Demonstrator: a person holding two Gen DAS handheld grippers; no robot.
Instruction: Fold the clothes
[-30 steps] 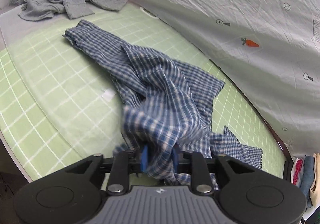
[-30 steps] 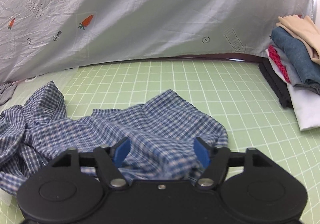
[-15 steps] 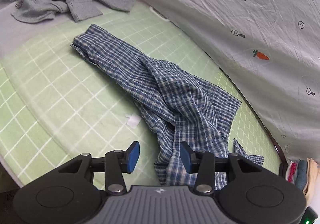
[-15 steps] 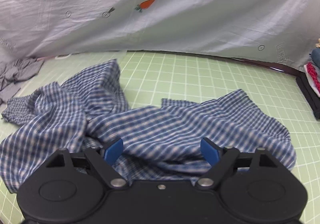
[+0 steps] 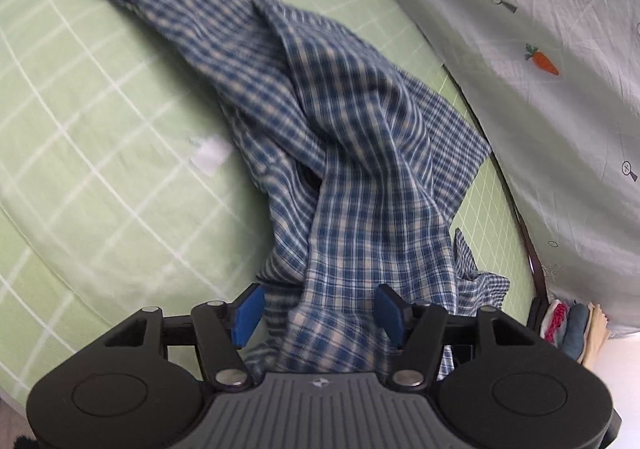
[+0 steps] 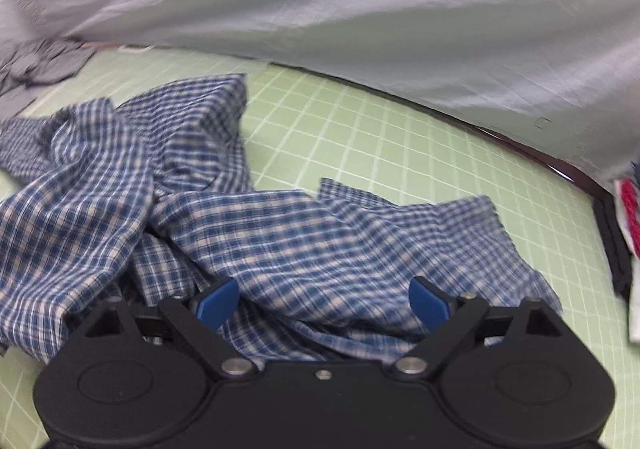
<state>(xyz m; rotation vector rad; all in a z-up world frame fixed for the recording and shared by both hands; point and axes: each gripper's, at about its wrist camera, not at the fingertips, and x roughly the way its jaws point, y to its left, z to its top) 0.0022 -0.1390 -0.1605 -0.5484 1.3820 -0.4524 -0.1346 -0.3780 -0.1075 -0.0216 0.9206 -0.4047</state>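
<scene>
One crumpled blue-and-white checked cotton shirt [image 5: 352,137] [image 6: 256,233] lay on the green gridded mat [image 5: 80,121] [image 6: 384,145] of the bench, bare mat open around its edges. Two tongs, left tongs [image 5: 318,315] and right tongs [image 6: 324,301], stood spread, each straddling shirt cloth without pinching it.

Both wrist cameras hover close over the plaid shirt [image 5: 360,153] [image 6: 280,241] — left looking along it, right facing the carrot-print sheet [image 6: 400,29] behind it.
</scene>
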